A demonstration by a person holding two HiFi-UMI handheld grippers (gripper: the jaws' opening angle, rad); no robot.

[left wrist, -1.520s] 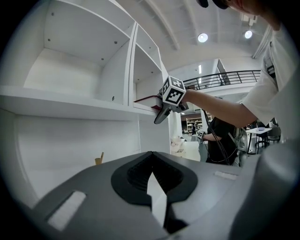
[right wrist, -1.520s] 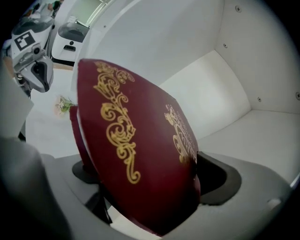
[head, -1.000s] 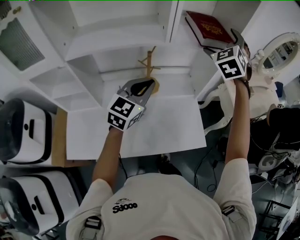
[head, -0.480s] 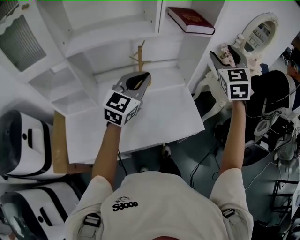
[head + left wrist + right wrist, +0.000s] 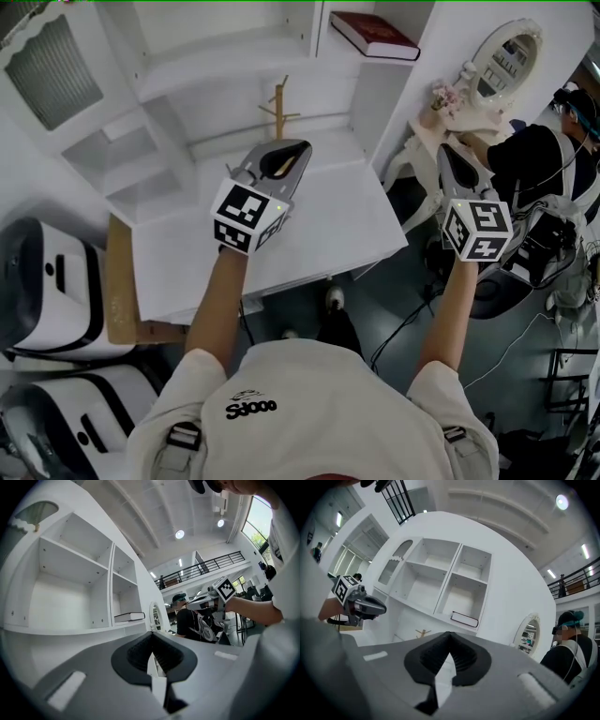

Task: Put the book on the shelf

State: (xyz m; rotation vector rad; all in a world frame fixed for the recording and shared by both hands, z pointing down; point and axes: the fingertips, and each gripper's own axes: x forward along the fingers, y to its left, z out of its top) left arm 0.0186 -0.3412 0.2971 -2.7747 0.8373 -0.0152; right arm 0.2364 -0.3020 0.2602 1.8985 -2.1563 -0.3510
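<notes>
The dark red book (image 5: 375, 35) lies flat in the lower right compartment of the white shelf unit (image 5: 225, 66); nothing touches it. It also shows as a book (image 5: 130, 617) in the left gripper view and as a book (image 5: 464, 618) in the right gripper view. My right gripper (image 5: 449, 152) hangs well below and to the right of the shelf, past the desk's edge, shut and empty. My left gripper (image 5: 296, 150) hovers over the white desk (image 5: 319, 234), shut with nothing between its jaws.
A small wooden branch-like stand (image 5: 279, 108) sits at the back of the desk under the shelf. An oval white mirror (image 5: 506, 58) and a seated person (image 5: 544, 159) are at the right. White machines (image 5: 42, 272) stand at the left.
My right gripper has let go of the book, drawn back down and right from the shelf, and its jaws have closed. The book stays on the shelf. The left gripper has barely moved.
</notes>
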